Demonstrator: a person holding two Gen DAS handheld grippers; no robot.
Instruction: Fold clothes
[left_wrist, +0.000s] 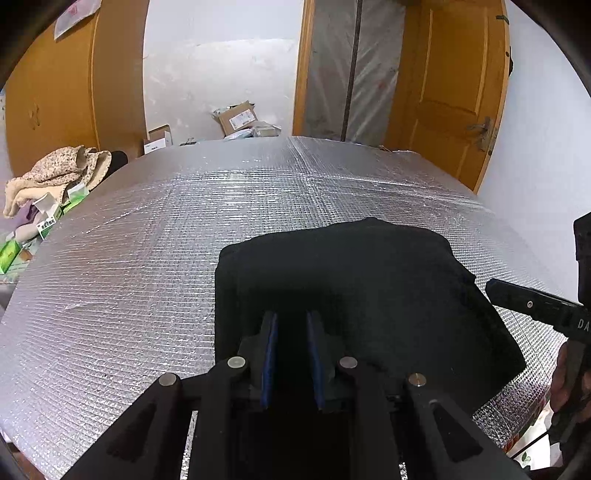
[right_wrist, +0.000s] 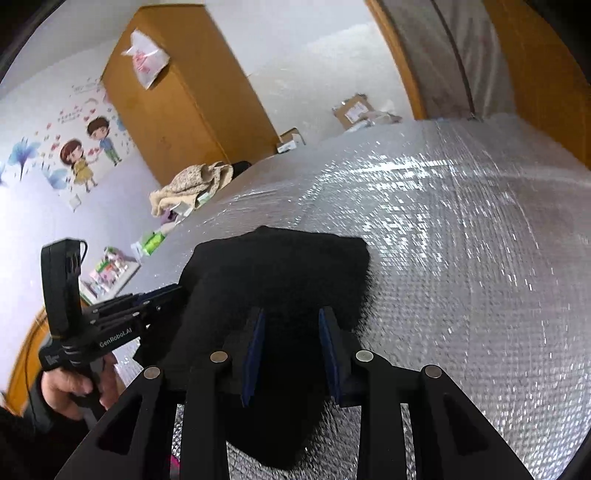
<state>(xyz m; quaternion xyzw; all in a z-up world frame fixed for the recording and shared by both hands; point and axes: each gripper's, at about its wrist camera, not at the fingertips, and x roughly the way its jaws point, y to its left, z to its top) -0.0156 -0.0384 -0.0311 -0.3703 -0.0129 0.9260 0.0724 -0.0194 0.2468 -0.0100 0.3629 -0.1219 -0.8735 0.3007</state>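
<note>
Clearly a fold is under way on the black garment (left_wrist: 332, 280), which lies bunched in a rough, thick rectangle on the silver foil-covered worktop (left_wrist: 147, 240), filling the lower middle of both views.

Low in the left wrist view, the left tongs (left_wrist: 291, 325) stand narrowly parted over the near edge of the cloth. Black fabric fills the gap between the blue pads (left_wrist: 271, 354), but dark on dark hides whether they pinch it, so I cannot tell if a layer is held.

Low in the right wrist view, the right tongs (right_wrist: 291, 325) stand somewhat wider, with black cloth between and below their pads (right_wrist: 328, 347); a fold seems to hang down from them toward the bottom of the frame. That looks like a grip on the near edge, though I cannot be sure of it.

Each tool also shows at the edge of the other's view, flanking the garment on either side. A hand (right_wrist: 70, 387) grips the left tool's handle at lower left of the right wrist view.

As I judge it, both near corners are taken up for folding over. Next, they probably need carrying together toward the far edge, level with each other, then laying flat so the layers align.
</note>
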